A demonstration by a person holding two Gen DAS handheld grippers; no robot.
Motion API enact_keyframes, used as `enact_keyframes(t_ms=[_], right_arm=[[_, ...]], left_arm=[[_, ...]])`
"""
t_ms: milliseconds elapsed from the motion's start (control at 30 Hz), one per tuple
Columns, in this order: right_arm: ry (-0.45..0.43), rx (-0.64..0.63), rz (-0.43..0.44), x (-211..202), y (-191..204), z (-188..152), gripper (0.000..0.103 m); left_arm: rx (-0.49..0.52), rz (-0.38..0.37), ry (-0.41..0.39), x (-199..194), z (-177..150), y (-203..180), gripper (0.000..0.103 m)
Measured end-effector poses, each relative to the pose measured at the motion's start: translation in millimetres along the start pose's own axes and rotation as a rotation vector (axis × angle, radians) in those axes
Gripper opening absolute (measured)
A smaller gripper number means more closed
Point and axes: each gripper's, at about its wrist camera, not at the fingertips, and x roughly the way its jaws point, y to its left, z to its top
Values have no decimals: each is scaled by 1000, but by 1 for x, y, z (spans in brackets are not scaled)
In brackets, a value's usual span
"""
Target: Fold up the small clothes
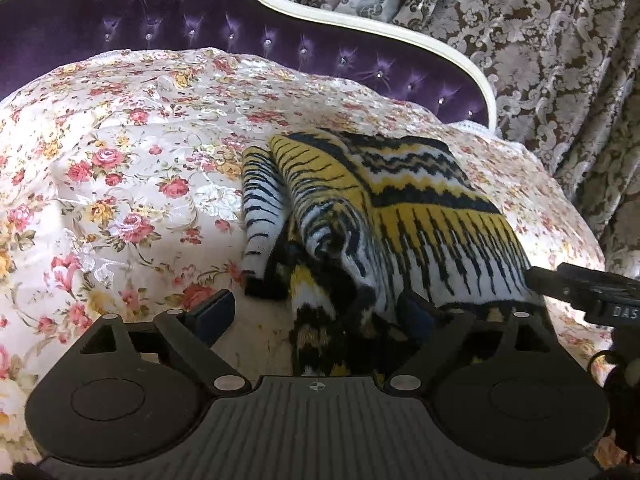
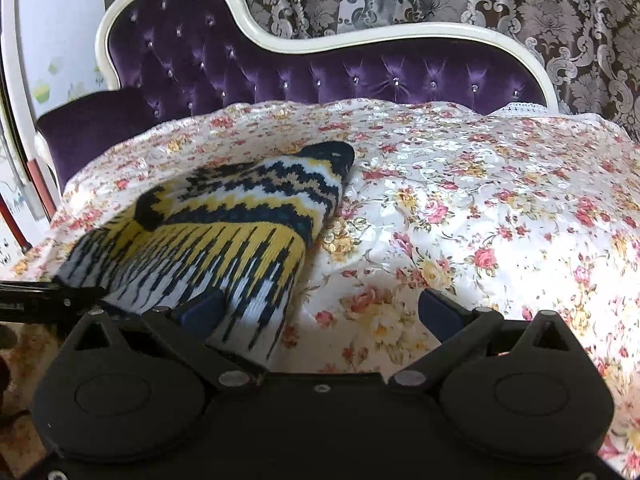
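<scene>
Where the floral-printed, shiny white bedspread [image 1: 132,168] [image 2: 460,208] covers the seat, a knitted garment patterned in yellow, black and white zigzags and stripes [image 1: 400,216] [image 2: 224,232] lies folded over on itself. In the left wrist view it sits right of centre, with a bunched, darker fold hanging toward the camera and a striped flap turned up on its left edge. In the right wrist view the same garment lies at the left, its flat top face showing the zigzag bands and its near end reaching down to the gripper.

The left gripper [image 1: 320,316] has its jaws spread wide; its left finger stands over bare bedspread and its right finger is pushed against the garment's near fold, with the cloth partly between the fingers but not pinched. The right gripper [image 2: 320,312] also has its jaws set wide apart: its left finger lies against the garment's near edge, its right finger over the bedspread, and nothing is clamped. Part of each black gripper shows at the edge of the other's view.

Behind the bedspread rises a tufted purple velvet backrest with a curved white frame [image 1: 208,36] [image 2: 320,72], studded with small crystals. Beyond it hang brown curtains with a silver damask pattern [image 1: 540,40] [image 2: 520,0].
</scene>
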Motion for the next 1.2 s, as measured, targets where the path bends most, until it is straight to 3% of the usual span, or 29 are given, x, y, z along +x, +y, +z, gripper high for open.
enact_keyframes(t_ms=[133, 333, 433, 500, 600, 700, 933, 1200], right_arm=[[-33, 18, 14, -18, -1, 4, 102], [-68, 91, 112, -35, -1, 11, 102], [-80, 90, 168, -40, 4, 14, 102], [-76, 83, 161, -42, 10, 15, 102], [-25, 105, 59, -44, 20, 16, 102], [14, 115, 1, -43, 24, 16, 102], [60, 105, 10, -42, 25, 16, 102], [103, 105, -2, -37, 29, 20, 102]], left_arm=[[74, 65, -72, -23, 5, -15, 89], [208, 283, -173, -49, 10, -52, 89], [243, 354, -189, -53, 12, -63, 89], [247, 342, -161, -52, 14, -65, 89], [211, 269, -95, -49, 18, -64, 89], [166, 247, -42, -46, 20, -64, 88], [107, 248, 54, -34, 20, -59, 88], [78, 255, 108, -30, 19, -56, 88]])
